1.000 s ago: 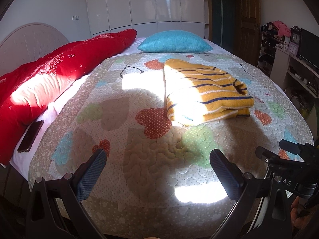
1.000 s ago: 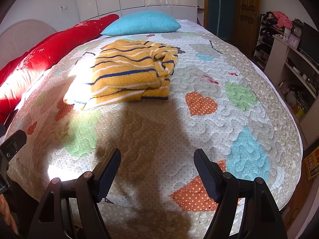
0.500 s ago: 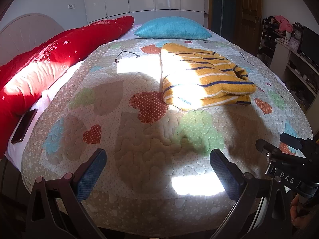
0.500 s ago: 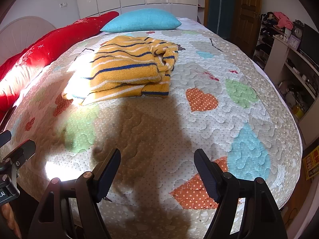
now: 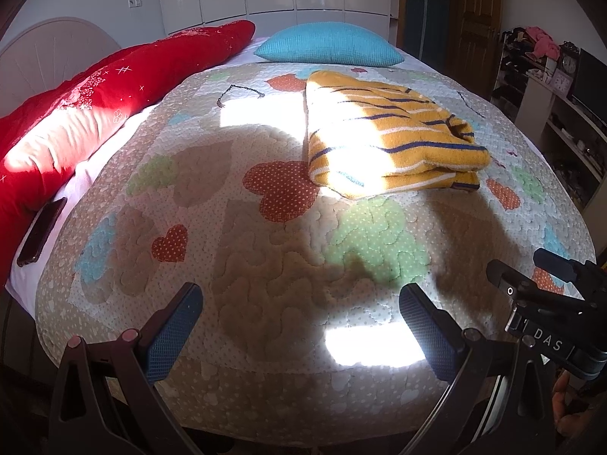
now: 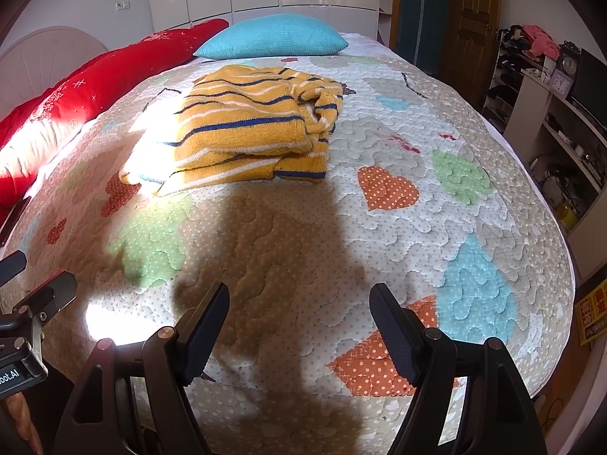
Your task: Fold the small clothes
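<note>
A yellow knitted garment with blue and white stripes (image 5: pixel 383 140) (image 6: pixel 250 129) lies folded into a thick rectangle on the patchwork quilt (image 5: pixel 265 265) (image 6: pixel 303 227), toward the far half of the bed. My left gripper (image 5: pixel 301 303) hangs open over the quilt's near edge, well short of the garment, with nothing between its blue pads. My right gripper (image 6: pixel 299 303) is open too, over the near edge and to the right of the garment. Each wrist view catches the other gripper's body at its edge.
A long red bolster (image 5: pixel 95 106) runs along the left side and a turquoise pillow (image 5: pixel 330 45) lies at the head. A dark phone (image 5: pixel 41 231) rests on the sheet at the left edge. Shelves with clutter (image 6: pixel 550 121) stand on the right, wardrobes behind.
The left wrist view has tipped slightly, so the garment and pillow sit a little differently in frame. The right view is nearly the same. Both grippers stay open and the garment has not moved.
</note>
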Tool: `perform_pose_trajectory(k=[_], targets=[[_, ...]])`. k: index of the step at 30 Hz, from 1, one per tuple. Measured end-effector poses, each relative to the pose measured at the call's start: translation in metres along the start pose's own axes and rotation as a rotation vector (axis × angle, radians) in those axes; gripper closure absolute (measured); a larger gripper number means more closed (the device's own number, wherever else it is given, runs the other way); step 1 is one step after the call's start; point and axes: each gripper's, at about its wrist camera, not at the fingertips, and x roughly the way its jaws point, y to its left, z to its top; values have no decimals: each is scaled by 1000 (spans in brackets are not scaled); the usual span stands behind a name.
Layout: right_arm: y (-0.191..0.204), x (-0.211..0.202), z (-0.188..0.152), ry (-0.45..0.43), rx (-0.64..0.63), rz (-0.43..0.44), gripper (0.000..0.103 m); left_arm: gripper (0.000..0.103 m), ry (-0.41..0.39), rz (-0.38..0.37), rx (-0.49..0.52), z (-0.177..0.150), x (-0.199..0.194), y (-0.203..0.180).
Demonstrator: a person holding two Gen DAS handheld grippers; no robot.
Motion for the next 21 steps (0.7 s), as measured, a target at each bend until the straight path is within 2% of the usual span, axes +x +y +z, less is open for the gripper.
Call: perform_pose_trajectory(k=[14,21], targets=[[6,-2,0,-8,-14,1,22,0,24,-6,-9,-3,5,0],[6,-6,1,-22,-14,1,18,0,24,-16,-8,-3,5,-1]])
